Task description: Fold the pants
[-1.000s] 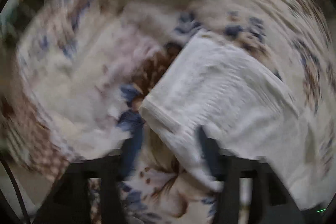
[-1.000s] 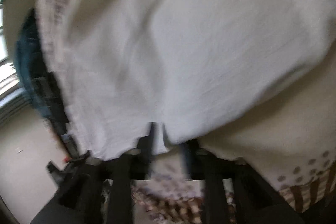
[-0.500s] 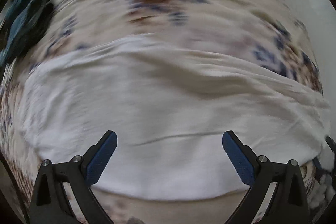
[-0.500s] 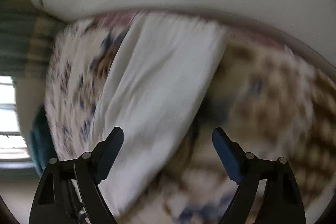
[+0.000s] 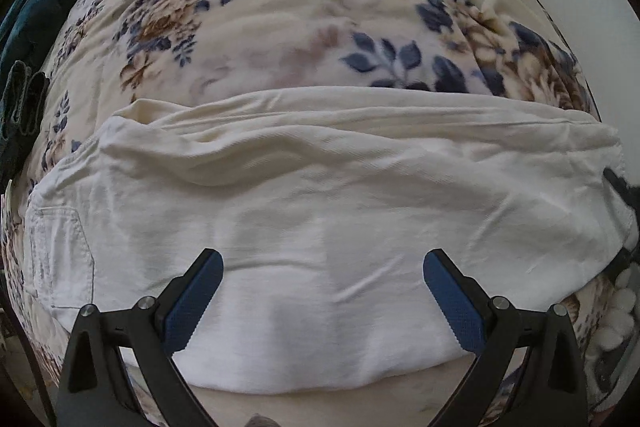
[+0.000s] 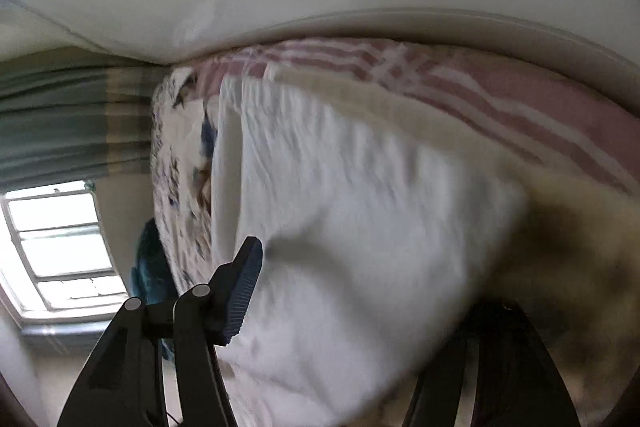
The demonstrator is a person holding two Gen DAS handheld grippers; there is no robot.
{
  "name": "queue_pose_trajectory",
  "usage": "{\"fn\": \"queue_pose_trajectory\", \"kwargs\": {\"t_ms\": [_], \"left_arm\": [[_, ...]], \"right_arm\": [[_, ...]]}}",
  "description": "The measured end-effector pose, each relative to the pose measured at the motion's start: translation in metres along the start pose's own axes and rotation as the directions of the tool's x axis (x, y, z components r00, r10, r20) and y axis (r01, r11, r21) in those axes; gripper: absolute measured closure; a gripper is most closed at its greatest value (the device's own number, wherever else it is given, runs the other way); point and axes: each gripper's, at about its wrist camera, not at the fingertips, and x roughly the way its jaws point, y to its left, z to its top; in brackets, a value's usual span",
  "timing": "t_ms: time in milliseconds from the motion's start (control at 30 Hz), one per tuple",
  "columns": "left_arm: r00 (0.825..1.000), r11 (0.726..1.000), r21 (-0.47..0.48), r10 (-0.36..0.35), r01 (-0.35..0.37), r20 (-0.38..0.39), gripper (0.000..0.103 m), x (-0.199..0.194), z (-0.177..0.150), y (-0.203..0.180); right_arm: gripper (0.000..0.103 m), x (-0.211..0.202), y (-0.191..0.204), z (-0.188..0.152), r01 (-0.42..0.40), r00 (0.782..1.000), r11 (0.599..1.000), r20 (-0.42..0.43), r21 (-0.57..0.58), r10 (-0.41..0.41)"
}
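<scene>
Currently the white pants (image 5: pixel 320 227) lie folded in a band across the floral blanket (image 5: pixel 280 19), back pocket (image 5: pixel 60 251) at the left end, dark teal cloth (image 5: pixel 36 7) at the far left edge. Left gripper (image 5: pixel 323 269) hangs above them with jaws wide apart after opening, nothing clamped. Right gripper (image 6: pixel 360 307) has just been closing; pants fabric sits between its jaws, right finger hidden behind cloth, so grip can't be confirmed.

white pants (image 5: pixel 320 227), folded lengthwise into a wide band, lying flat and lightly creased, patch pocket facing up at one end
</scene>
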Motion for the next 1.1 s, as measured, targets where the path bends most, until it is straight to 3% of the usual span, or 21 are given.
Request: {"fn": "queue_pose_trajectory", "kwargs": {"t_ms": [33,67,100,167,233,300,333,367,433,567,767,833,933,1100], "left_arm": [[1.0,1.0,-0.001,-0.003,0.003,-0.003,0.0,0.0,-0.001,-0.001],[1.0,1.0,-0.002,-0.006,0.006,-0.006,0.0,0.0,-0.001,-0.002],[1.0,1.0,-0.002,-0.005,0.005,-0.008,0.0,0.001,0.0,-0.002],[1.0,1.0,-0.003,-0.007,0.007,-0.01,0.0,0.001,-0.001,-0.002],[1.0,1.0,-0.004,-0.006,0.006,-0.009,0.0,-0.001,-0.004,-0.004],[1.0,1.0,-0.012,-0.008,0.008,-0.01,0.0,-0.001,-0.006,0.0],[1.0,1.0,-0.021,-0.009,0.009,-0.01,0.0,-0.001,-0.006,0.005],[1.0,1.0,-0.03,-0.009,0.008,-0.009,0.0,-0.001,-0.007,0.01],[1.0,0.999,-0.052,-0.001,0.001,-0.001,0.0,-0.003,-0.009,0.023],[1.0,0.993,-0.117,-0.004,0.005,0.002,0.0,-0.007,-0.016,0.055],[0.999,0.976,-0.217,-0.001,0.009,0.033,0.0,-0.024,-0.027,0.116],[0.999,0.965,-0.263,0.005,0.007,0.046,0.0,-0.033,-0.033,0.146],[0.998,0.942,-0.336,0.017,0.003,0.057,0.0,-0.045,-0.045,0.194],[0.998,0.888,-0.459,0.034,-0.003,0.059,0.0,-0.06,-0.065,0.273]], "right_arm": [[0.046,-0.001,0.007,0.0,-0.013,1.0,1.0,0.017,-0.011,0.013],[0.065,-0.004,0.017,0.0,-0.033,0.999,0.999,0.032,-0.035,0.034],[0.072,-0.002,0.028,0.0,-0.035,0.998,0.997,0.042,-0.073,0.038],[0.074,0.007,0.036,0.003,0.031,0.999,0.993,0.036,-0.115,-0.027],[0.074,0.028,0.027,0.012,0.081,0.996,0.993,-0.016,-0.082,-0.083],[0.083,0.034,0.027,0.017,0.091,0.996,0.993,-0.007,-0.073,-0.092],[0.093,0.032,0.031,0.018,0.121,0.993,0.99,0.013,-0.073,-0.121],[0.095,0.027,0.033,0.019,0.143,0.989,0.988,0.039,-0.065,-0.141],[0.096,0.025,0.037,0.022,0.175,0.983,0.983,0.067,-0.061,-0.171],[0.096,0.016,0.054,0.018,0.164,0.984,0.984,0.075,-0.068,-0.159],[0.096,-0.019,0.125,-0.012,0.162,0.98,0.963,0.153,-0.215,-0.131],[0.096,-0.024,0.161,-0.032,0.183,0.974,0.938,0.184,-0.294,-0.133],[0.096,-0.023,0.217,-0.076,0.233,0.963,0.871,0.226,-0.433,-0.146],[0.096,0.022,0.293,-0.166,0.27,0.962,0.739,0.212,-0.618,-0.174]]}}
